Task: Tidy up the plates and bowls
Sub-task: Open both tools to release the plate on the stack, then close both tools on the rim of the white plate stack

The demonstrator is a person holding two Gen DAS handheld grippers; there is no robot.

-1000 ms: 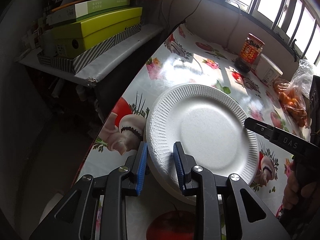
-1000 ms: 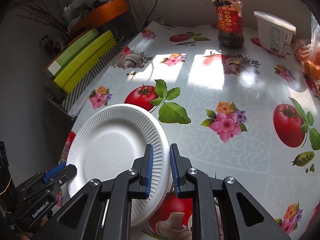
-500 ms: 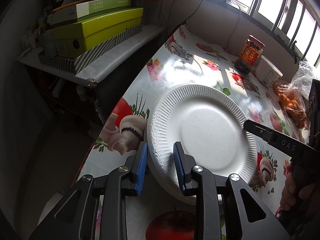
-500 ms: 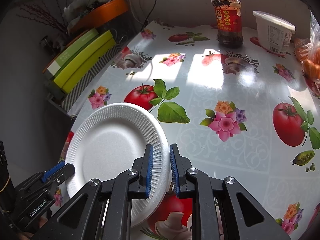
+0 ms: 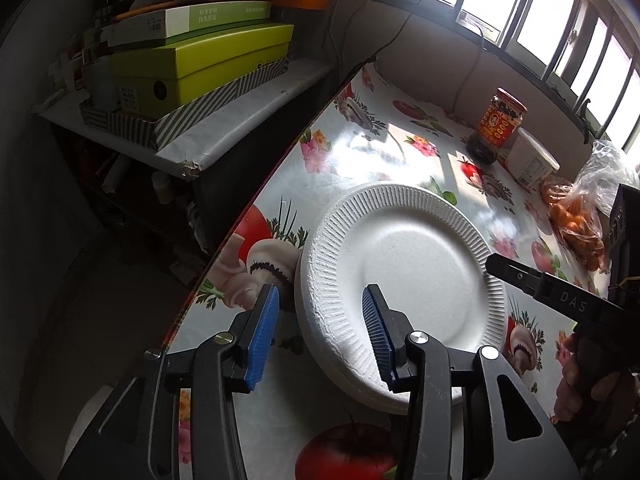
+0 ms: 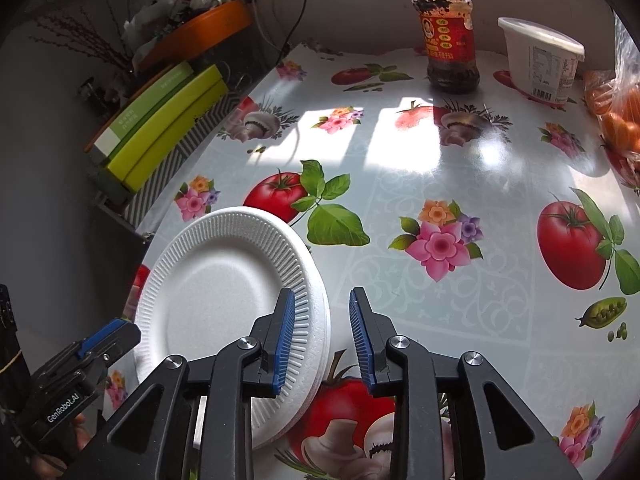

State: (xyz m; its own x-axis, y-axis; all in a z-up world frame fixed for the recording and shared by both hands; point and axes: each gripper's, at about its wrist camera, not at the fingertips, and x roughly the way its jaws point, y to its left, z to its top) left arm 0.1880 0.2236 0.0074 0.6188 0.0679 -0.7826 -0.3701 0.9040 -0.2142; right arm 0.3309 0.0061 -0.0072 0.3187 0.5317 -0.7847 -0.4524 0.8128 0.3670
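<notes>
A stack of white foam plates [image 5: 404,280] lies on the patterned tablecloth near the table's left edge; it also shows in the right wrist view [image 6: 224,296]. My left gripper [image 5: 318,330] is open, its jaws straddling the near rim of the stack. My right gripper [image 6: 322,338] is open, its jaws straddling the stack's right rim. Each gripper shows in the other's view, the right one [image 5: 552,296] at the plate's right rim and the left one [image 6: 92,356] at its left rim.
A red-labelled sauce jar [image 6: 450,36], a white lidded tub [image 6: 540,60] and a bag of oranges [image 5: 576,224] stand at the table's far side. A shelf with stacked green boxes [image 5: 200,64] is left of the table edge [image 5: 256,200].
Both grippers were shut on the plate stack's rim and have now opened. The stack sits flat on the table.
</notes>
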